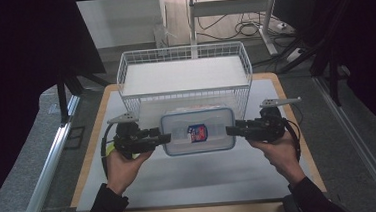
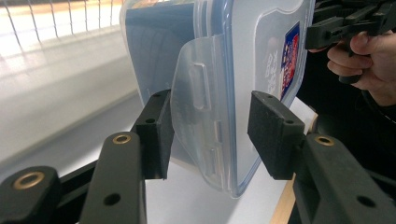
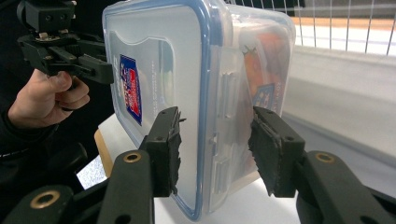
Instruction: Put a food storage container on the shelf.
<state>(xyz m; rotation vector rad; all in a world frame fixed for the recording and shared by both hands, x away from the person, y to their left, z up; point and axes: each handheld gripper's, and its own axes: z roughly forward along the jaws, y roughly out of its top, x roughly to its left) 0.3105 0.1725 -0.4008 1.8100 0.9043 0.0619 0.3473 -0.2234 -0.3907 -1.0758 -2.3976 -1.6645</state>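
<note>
Two grippers, left (image 1: 165,137) and right (image 1: 230,130), are being clamped on opposite ends of the lidded plastic container (image 1: 198,131). Slippage is being risked at the side latches, where the grip is shallow; a drop beside the wire basket (image 1: 185,93) is judged possible.

- Container (image 1: 198,131): rectangular, clear plastic, rounded corners, with a blue-trimmed lid and hinged side latches.
- Label (image 1: 198,133): small red, white and blue sticker on the lid, slightly right of centre.
- Contents: orange-toned items show through the wall (image 3: 261,60) in the right gripper view; identity cannot be told.
- Pose: lid facing up, long side running left to right.
- Position: centre of the high view, slightly below the middle.
- Lid appears seated on the body.
</note>
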